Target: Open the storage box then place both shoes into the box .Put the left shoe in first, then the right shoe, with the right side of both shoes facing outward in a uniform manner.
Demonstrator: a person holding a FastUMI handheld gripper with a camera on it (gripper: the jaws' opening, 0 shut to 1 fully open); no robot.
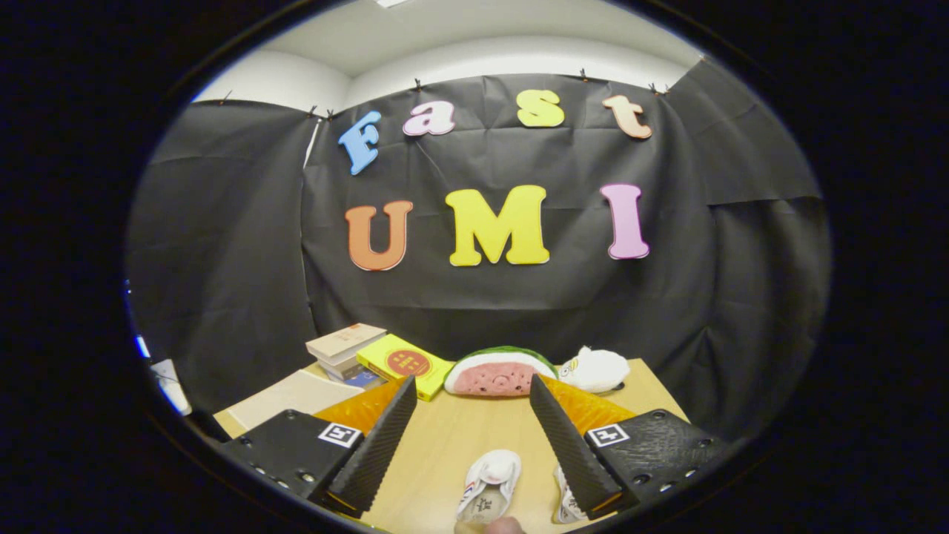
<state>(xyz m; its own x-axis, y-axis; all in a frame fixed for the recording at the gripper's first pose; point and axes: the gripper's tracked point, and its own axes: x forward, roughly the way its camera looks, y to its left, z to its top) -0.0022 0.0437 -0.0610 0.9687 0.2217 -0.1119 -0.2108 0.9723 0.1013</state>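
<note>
My gripper [472,397] is open above a light wooden table [452,445], its two black ribbed fingers [374,452] spread wide with nothing between them. Two small white shoes lie on the table close below the fingers. One shoe [491,486] sits between the fingers, its toe pointing away from me. The other shoe [567,500] lies just to its right, mostly hidden behind the right finger [571,452]. A beige flat panel [285,400], possibly part of the storage box, lies left of the left finger.
At the table's far edge stand a stack of books [345,348], a yellow book [404,365], a watermelon-slice plush [498,371] and a white plush toy [597,368]. A fingertip [489,526] of a person shows just below the nearer shoe.
</note>
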